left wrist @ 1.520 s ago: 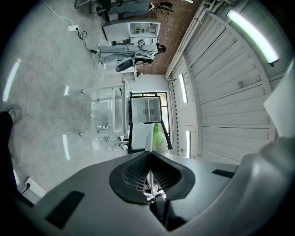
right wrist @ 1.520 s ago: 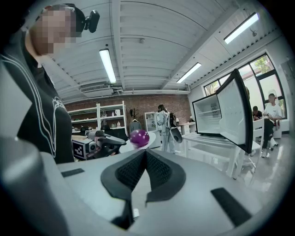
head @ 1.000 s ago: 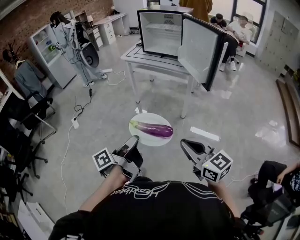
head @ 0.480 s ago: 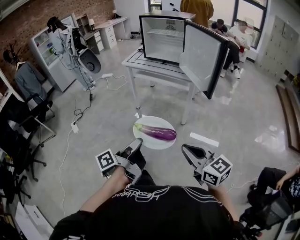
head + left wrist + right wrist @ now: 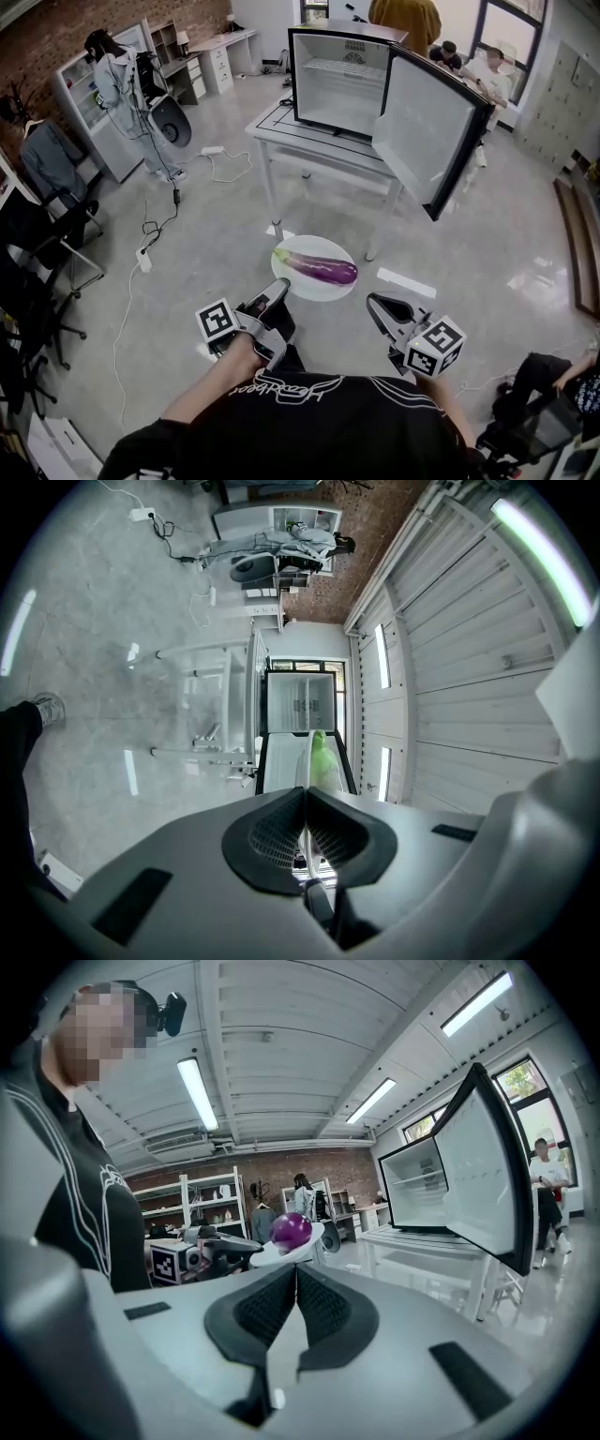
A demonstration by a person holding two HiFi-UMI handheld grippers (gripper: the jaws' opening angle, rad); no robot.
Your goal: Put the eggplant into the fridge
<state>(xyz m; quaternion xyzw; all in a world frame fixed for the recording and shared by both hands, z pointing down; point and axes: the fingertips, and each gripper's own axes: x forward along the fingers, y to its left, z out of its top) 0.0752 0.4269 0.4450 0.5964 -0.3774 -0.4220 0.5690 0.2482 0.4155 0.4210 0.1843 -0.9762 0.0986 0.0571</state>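
1. Underfoot, a pale grey polished floor [image 5: 216,234], with cables [image 5: 155,220] trailing over it at the left and one white strip [image 5: 406,282] lying flat, right of the plate in the head view.
2. Ahead, one white surface [image 5: 281,127] on thin legs, carrying one small fridge [image 5: 339,66] — white inside, with a wire shelf, its one door [image 5: 427,127] swung wide to the right.
3. Round the room: a brick wall [image 5: 56,33] at the left, white shelves [image 5: 94,108] against it, black chairs [image 5: 37,253] near the left edge, windows [image 5: 497,23] at the far right with people [image 5: 489,70] seated below them.
4. One eggplant [image 5: 319,266] — purple, green stem end to the left — lying on one round white plate [image 5: 302,284], carried in the air above the floor, well short of the fridge.
5. Two grippers, each with one marker cube [image 5: 217,322].
6. Left gripper [image 5: 275,287]: jaws closed on the plate's near-left rim, which shows edge-on as a thin white line between them in the left gripper view.
7. Right gripper [image 5: 372,302]: jaws closed on the near-right rim, with the eggplant's purple end just past their tips in the right gripper view.
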